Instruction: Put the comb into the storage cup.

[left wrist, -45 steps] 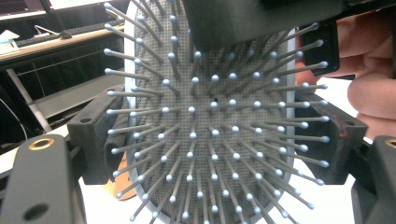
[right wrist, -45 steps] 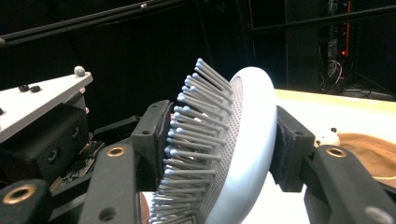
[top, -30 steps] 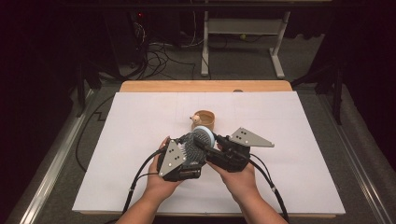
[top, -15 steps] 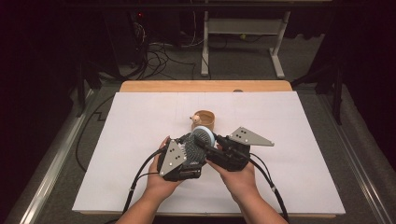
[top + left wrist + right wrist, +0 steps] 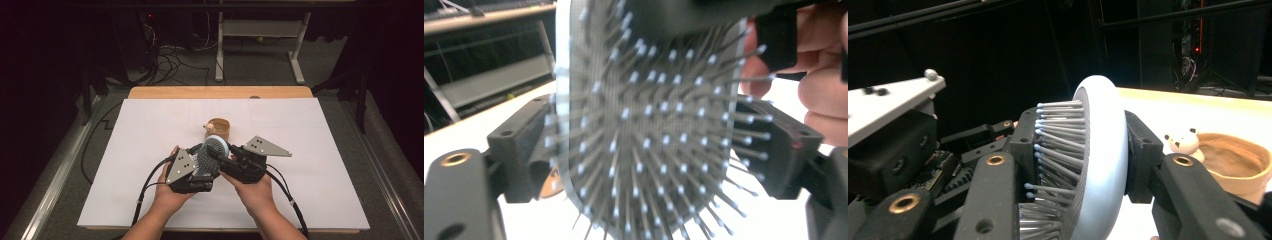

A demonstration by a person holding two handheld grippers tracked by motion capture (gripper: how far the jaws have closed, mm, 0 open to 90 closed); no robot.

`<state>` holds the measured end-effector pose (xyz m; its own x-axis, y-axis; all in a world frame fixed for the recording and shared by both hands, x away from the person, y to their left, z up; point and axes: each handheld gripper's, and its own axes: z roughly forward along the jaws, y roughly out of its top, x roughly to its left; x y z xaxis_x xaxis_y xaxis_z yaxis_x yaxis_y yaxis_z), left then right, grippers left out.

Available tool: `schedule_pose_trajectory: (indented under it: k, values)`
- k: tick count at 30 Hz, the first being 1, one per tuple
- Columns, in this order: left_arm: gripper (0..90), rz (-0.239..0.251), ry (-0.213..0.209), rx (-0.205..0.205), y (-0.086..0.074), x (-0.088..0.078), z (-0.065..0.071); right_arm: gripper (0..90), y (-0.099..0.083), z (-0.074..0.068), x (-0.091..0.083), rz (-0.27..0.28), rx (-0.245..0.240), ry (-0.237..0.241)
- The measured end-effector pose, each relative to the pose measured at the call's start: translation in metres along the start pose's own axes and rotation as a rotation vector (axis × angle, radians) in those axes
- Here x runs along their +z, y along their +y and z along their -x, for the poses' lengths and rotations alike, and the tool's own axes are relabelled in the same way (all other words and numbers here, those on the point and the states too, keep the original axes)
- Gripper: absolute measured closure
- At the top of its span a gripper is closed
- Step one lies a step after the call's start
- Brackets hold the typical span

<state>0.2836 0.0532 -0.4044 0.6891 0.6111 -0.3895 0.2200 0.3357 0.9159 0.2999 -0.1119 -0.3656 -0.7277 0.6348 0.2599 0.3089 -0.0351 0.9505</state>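
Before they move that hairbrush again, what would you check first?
1. Right fingers clamped on the hairbrush, front and back: ok.
2. Left fingers gripping the hairbrush too: cannot tell; they flank its head.
3. Both hands steady on the handles: ok.
4. Wooden bowl upright behind the hairbrush: ok.
5. Little bear figure sitting at the bowl's rim: ok.
6. Cables trailing free, not snagged: ok.

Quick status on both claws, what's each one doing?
Left claw: jaws just opening, either side of the hairbrush, grip unclear.
Right claw: shut on the hairbrush.
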Motion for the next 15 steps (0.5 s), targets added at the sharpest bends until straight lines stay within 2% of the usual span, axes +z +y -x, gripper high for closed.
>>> schedule_pose_trajectory:
  k: [4,9,12,15]
  values:
    - [13.2,-0.022,0.003,-0.022,-0.001,-0.001,-0.003,60.1,0.002,0.001,-0.002,0.010,-0.008,-0.010]
    - [9.4,-0.016,-0.026,-0.068,0.002,-0.007,-0.006,60.0,0.002,0.002,-0.003,0.015,-0.012,-0.021]
    - [7.9,-0.026,-0.031,-0.065,0.001,-0.010,-0.007,60.1,0.002,0.002,-0.004,0.019,-0.020,-0.029]
    - [3.3,-0.030,-0.030,-0.082,0.002,-0.013,-0.011,60.2,0.003,0.004,-0.005,0.026,-0.028,-0.035]
